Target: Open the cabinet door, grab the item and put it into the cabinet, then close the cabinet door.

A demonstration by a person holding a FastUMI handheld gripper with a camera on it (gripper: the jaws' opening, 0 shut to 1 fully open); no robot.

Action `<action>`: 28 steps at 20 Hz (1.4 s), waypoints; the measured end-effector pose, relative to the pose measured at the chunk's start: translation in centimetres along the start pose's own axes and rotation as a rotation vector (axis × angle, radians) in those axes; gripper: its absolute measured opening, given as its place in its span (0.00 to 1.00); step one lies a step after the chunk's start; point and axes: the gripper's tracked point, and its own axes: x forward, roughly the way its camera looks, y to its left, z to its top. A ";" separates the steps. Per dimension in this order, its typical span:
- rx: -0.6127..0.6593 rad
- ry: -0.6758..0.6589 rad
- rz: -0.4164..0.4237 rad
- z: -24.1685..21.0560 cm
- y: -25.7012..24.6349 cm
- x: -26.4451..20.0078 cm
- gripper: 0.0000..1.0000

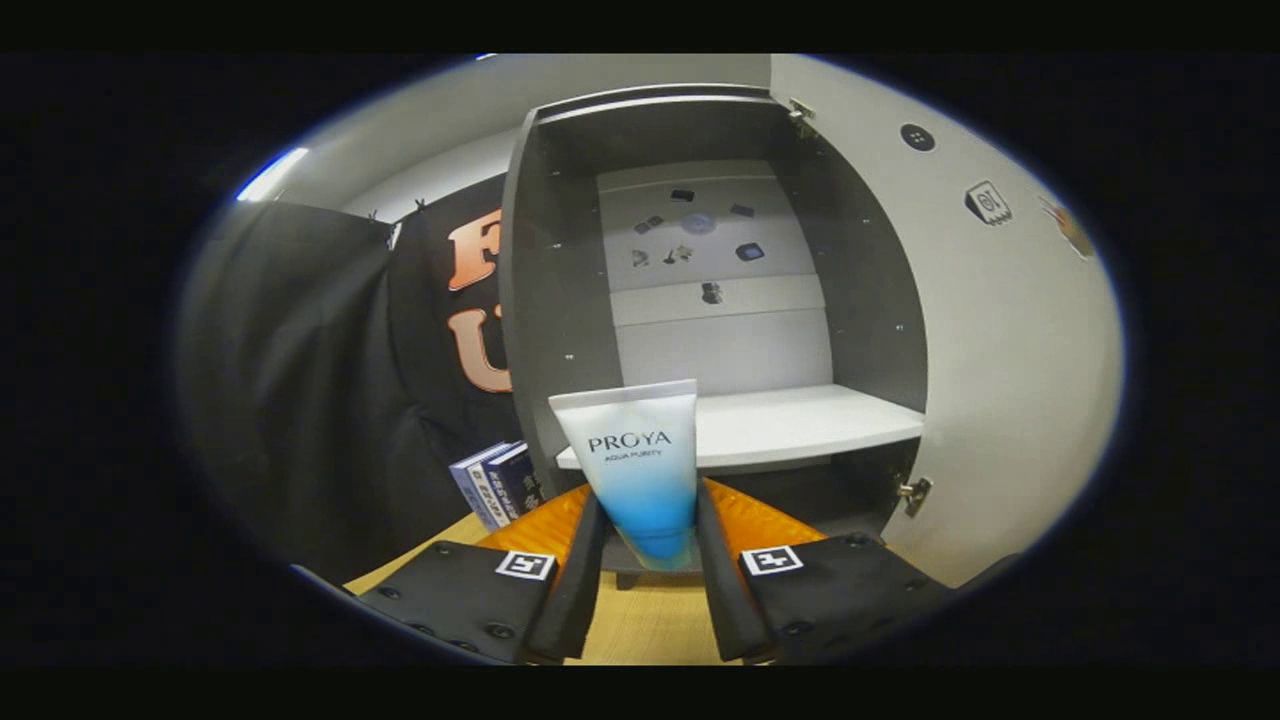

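My gripper (648,525) is shut on a white-to-blue squeeze tube (638,455), which stands upright between the fingers with its crimped flat end up. Beyond the tube is the dark grey cabinet (545,300), open at the front. Its white door (1000,340) is swung wide to the right, with hinges at its top and bottom corners. A white shelf (800,425) spans the cabinet just past the tube's top. The tube is in front of the shelf's left end, outside the cabinet.
A few blue books (497,483) lean beside the cabinet's lower left corner. The wooden tabletop (650,620) runs under the fingers. Small stickers dot the cabinet's white back panel (700,240). Black cloth hangs to the left.
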 end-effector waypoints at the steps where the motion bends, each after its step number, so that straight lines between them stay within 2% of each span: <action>1: -0.022 0.004 -0.019 0.9 -0.6 0.9 0.54; 5: -0.032 -0.005 -0.070 4.9 -2.3 3.9 0.54; 10: -0.019 0.015 -0.111 7.1 -3.9 8.6 0.54; 17: 0.034 0.110 -0.177 4.4 -7.2 13.8 0.54; 20: 0.077 0.109 -0.180 3.9 -7.9 14.4 0.54; 24: 0.053 0.102 -0.196 3.8 -8.0 14.1 0.55; 27: 0.032 0.109 -0.205 3.8 -8.2 14.0 0.59; 28: 0.031 0.104 -0.204 3.9 -8.1 13.8 0.67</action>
